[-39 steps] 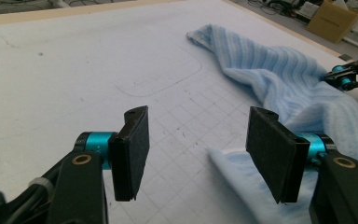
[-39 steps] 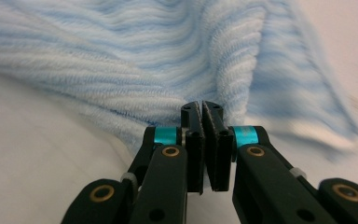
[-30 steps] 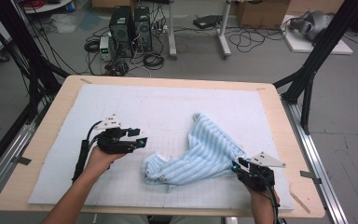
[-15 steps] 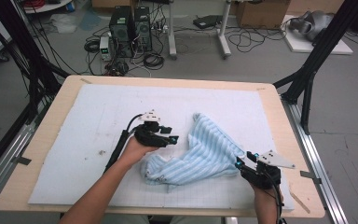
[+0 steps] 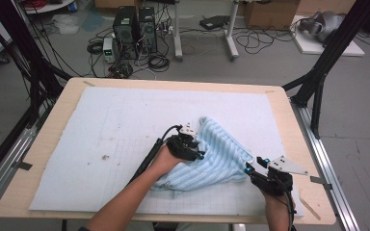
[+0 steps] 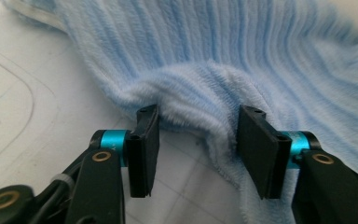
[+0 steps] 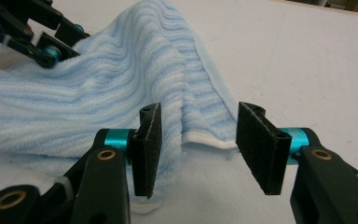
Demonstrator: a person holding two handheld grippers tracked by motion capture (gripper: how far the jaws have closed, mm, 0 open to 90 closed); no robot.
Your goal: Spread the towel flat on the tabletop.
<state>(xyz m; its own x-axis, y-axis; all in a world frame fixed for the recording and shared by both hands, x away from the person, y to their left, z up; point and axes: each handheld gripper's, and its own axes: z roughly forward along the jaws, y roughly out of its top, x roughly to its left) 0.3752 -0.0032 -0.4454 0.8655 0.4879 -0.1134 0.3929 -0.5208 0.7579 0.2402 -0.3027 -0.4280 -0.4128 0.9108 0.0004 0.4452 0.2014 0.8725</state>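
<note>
The right tool (image 5: 250, 169) sat nearest the person, at the near right of the counter (image 5: 43, 144), its jaws standing about half apart after just opening. A white-hemmed corner of the blue striped towel (image 5: 217, 154) lay on the mat between its pads (image 7: 151, 140), and neither pad pressed on the cloth, so it held nothing. Just beyond and to the left of that tool, the towel spread in a rumpled heap across the pale gridded mat (image 5: 101, 130). The left tool (image 5: 197, 153) had its tips on the heap's left part, well apart from the right tool with the towel between them. Its jaws also stood about half apart, having just been closing, and a raised fold of the towel bulged up between the pads (image 6: 144, 140); the fold brushed them, but the cloth was not yet pinched. Beyond the left tool the towel's far edge rose in a peak, and bare mat stretched to the counter's far edge.
</note>
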